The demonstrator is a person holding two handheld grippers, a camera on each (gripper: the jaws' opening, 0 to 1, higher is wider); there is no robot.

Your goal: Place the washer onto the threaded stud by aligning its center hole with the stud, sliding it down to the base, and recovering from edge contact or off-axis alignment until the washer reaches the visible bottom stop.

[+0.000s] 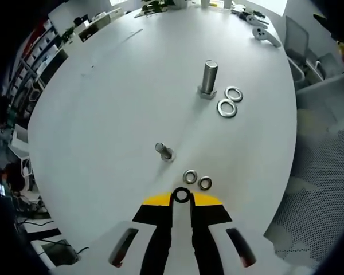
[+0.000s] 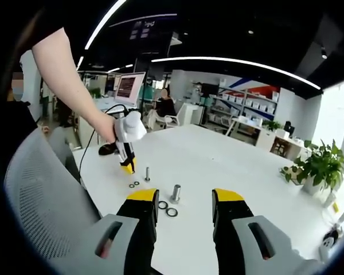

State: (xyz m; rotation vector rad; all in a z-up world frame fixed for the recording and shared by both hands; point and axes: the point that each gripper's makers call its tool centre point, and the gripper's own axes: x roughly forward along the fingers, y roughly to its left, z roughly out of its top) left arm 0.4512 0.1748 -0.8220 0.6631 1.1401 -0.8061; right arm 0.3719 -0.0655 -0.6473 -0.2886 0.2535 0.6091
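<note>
Washer (image 1: 182, 196) pinched in left gripper (image 1: 182, 197) tips

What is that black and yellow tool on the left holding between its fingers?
The left gripper has its fingers closed on a small metal washer, gripped by its lower edge. Its hole and upper rim show; the pinched edge is covered.
</note>
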